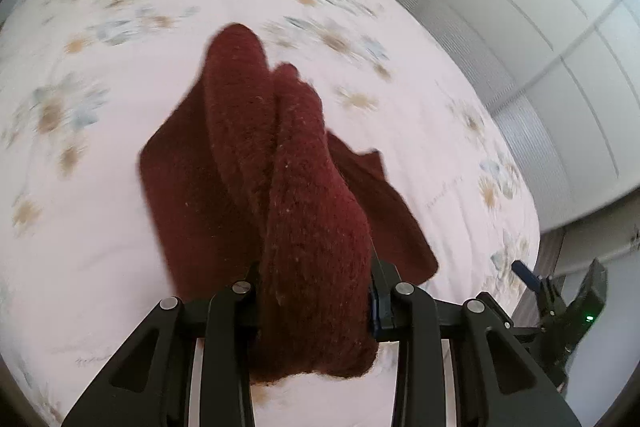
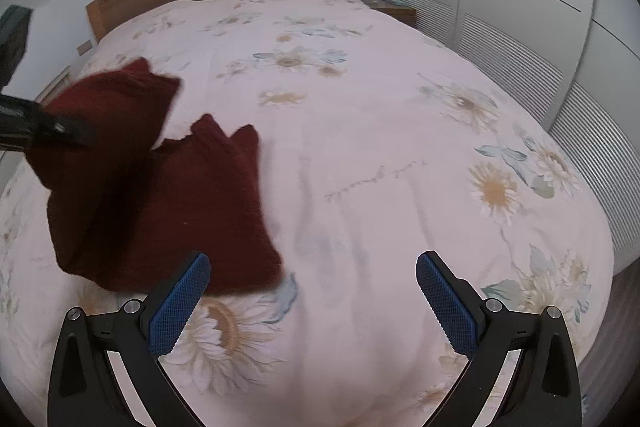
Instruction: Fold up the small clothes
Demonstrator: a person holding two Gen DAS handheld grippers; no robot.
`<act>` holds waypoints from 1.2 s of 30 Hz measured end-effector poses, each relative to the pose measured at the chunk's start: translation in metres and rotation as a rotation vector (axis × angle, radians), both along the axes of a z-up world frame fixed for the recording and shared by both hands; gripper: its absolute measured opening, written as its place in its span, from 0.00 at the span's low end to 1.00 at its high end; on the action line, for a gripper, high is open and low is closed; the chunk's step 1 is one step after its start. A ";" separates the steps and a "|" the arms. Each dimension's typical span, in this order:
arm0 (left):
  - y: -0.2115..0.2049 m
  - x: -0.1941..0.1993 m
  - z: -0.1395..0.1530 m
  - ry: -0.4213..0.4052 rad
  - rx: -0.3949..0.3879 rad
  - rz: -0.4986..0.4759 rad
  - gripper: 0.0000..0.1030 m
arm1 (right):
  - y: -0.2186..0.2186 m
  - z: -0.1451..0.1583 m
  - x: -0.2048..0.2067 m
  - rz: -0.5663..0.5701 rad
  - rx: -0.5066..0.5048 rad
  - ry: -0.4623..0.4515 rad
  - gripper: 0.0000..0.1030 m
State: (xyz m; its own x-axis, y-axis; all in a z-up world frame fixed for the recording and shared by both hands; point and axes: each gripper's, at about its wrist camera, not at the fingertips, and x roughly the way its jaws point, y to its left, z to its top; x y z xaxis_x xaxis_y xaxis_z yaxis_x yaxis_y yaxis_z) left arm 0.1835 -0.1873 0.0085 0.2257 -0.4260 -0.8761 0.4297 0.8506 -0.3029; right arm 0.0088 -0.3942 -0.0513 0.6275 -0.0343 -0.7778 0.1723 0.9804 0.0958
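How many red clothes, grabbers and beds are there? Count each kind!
Dark red knitted garment: 1
Grippers: 2, the left gripper and the right gripper
Bed: 1
Total: 4

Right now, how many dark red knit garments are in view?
1: the dark red knit garment is bunched between the left gripper fingers, hanging over the bed's floral quilt. Its folds could hide a second piece.

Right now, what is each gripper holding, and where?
Left gripper clamps the dark red knitted garment on a bunched fold; right gripper is open, empty.
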 end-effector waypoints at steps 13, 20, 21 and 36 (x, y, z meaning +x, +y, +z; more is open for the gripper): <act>-0.080 -0.019 -0.084 0.008 0.288 -0.010 0.40 | -0.017 -0.021 -0.013 -0.046 0.028 0.060 1.00; -0.070 -0.017 -0.069 0.026 0.265 0.035 0.64 | -0.018 -0.016 -0.016 -0.044 0.023 0.055 1.00; -0.068 -0.017 -0.064 0.020 0.253 0.041 0.71 | -0.017 -0.016 -0.017 -0.041 0.025 0.053 1.00; -0.005 -0.026 0.007 -0.043 0.132 0.122 0.99 | 0.036 0.041 0.023 0.136 -0.012 0.006 1.00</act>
State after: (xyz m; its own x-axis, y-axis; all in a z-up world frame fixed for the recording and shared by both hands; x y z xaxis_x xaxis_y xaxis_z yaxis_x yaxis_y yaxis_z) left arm 0.1579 -0.1926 0.0153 0.3070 -0.2746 -0.9112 0.3309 0.9285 -0.1684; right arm 0.0318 -0.3580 -0.0105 0.6224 0.0410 -0.7816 0.0385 0.9958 0.0828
